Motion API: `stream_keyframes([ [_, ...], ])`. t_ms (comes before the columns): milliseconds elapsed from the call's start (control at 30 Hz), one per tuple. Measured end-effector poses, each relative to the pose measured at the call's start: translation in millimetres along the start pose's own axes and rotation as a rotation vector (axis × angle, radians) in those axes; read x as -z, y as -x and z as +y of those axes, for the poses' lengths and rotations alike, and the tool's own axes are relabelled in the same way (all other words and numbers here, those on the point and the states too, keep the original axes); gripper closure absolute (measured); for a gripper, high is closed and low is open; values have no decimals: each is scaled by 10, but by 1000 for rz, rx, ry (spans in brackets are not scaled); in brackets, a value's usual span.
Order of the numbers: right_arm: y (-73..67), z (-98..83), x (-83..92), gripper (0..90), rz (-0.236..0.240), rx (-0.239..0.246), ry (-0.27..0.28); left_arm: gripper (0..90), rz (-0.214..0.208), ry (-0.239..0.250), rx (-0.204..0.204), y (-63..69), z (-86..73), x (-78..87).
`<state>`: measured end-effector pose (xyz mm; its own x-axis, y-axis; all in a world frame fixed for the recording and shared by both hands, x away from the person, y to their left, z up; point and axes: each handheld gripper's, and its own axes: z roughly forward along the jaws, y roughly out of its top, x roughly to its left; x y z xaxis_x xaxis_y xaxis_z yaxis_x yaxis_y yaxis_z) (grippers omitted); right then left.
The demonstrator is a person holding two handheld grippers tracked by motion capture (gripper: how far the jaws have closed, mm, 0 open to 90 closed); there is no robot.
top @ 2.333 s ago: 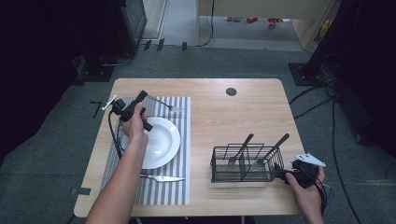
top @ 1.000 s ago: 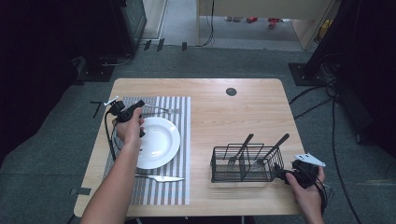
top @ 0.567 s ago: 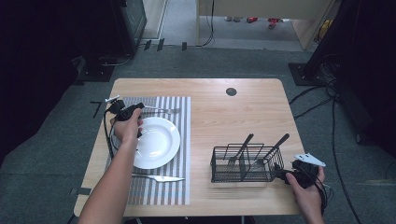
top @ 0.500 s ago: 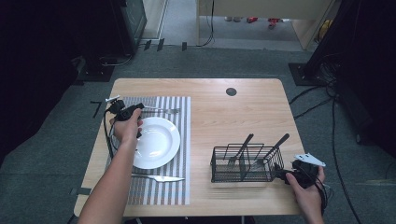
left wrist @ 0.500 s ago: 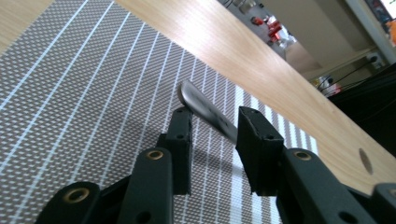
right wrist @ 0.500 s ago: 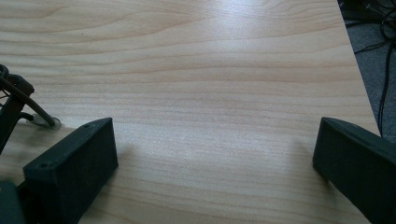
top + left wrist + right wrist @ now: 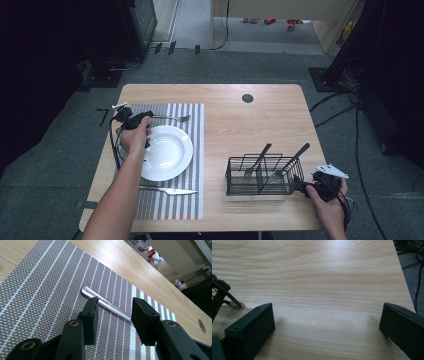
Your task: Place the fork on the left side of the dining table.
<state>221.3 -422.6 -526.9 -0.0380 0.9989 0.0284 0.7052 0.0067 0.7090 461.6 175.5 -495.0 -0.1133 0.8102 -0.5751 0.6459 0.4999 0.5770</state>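
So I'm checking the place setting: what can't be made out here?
- Fork: in the left gripper view, its tines lie behind the left gripper.
- Basket cutlery: in the high view, too small to tell the pieces apart.
- Basket: in the right gripper view, cut off by the left edge.

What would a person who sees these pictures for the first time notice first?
Probably the white plate on the striped placemat at the table's left, with a fork lying beyond it and a knife before it. The left hand-held gripper has just been opening, its jaws apart on either side of the fork's handle. At the right stands a black wire basket holding cutlery, the right hand-held gripper beside it, open.
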Motion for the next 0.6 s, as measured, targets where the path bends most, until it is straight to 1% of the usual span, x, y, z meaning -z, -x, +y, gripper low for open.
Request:
stream_keyframes([
  [67,0,0,0,0,0,0,0,535,-8,3,-15,0,-3,5],
  [100,0,0,0,0,0,0,0,510,-10,3,-33,0,-5,14],
  [133,0,0,0,0,0,0,0,447,-9,5,-50,2,-7,22],
  [167,0,0,0,0,0,0,0,447,-11,6,-59,4,-8,26],
  [200,0,0,0,0,0,0,0,426,-20,8,-78,12,-8,40],
  [267,0,0,0,0,0,0,0,359,-10,1,-102,32,5,84],
  [300,0,0,0,0,0,0,0,334,-12,3,-101,39,13,102],
  [367,0,0,0,0,0,0,0,299,-18,10,-114,59,34,155],
  [433,0,0,0,0,0,0,0,265,5,10,-149,87,53,210],
  [500,0,0,0,0,0,0,0,202,26,-3,-177,119,74,268],
  [600,0,0,0,0,-1,0,0,187,31,-16,-220,140,89,349],
])
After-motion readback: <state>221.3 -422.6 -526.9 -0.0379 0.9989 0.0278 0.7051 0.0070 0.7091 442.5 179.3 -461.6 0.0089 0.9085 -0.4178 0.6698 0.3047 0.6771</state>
